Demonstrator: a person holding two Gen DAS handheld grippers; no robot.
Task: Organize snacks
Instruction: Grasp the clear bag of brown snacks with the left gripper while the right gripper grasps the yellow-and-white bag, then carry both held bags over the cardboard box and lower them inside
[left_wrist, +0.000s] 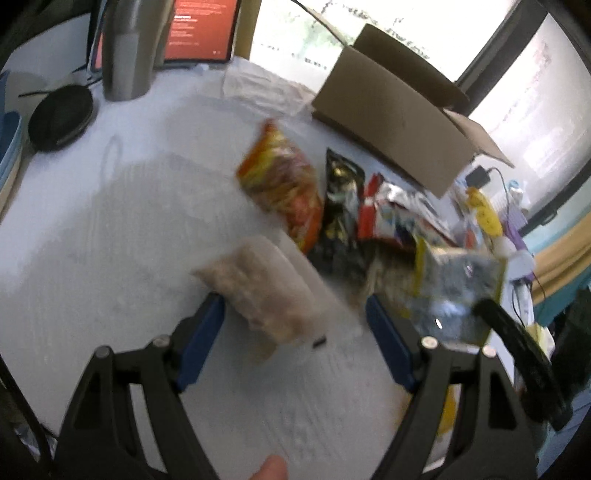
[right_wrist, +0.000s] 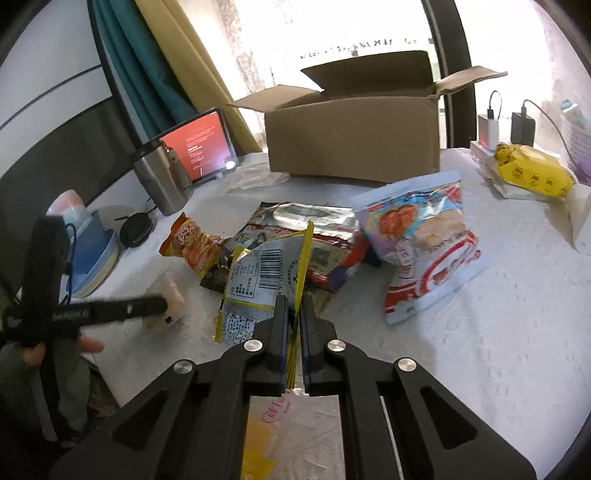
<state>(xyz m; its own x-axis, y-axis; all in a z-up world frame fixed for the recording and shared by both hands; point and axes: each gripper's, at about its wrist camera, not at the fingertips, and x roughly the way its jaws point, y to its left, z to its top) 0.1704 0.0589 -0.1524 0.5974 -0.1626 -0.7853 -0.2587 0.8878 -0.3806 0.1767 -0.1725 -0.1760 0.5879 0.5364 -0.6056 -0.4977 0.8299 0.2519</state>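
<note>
Clamped in the right hand-held gripper (right_wrist: 293, 314), a yellow-edged snack packet (right_wrist: 258, 288) hangs lifted above the white worktop (right_wrist: 480, 350), before the cardboard box (right_wrist: 354, 144). Left hand-held gripper (left_wrist: 295, 317) gapes wide, straddling a pale packet (left_wrist: 266, 295) without pressing it.

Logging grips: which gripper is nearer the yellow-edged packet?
Right. The right gripper is shut on the yellow-edged packet; the left gripper is open beside it, around a pale packet.
</note>
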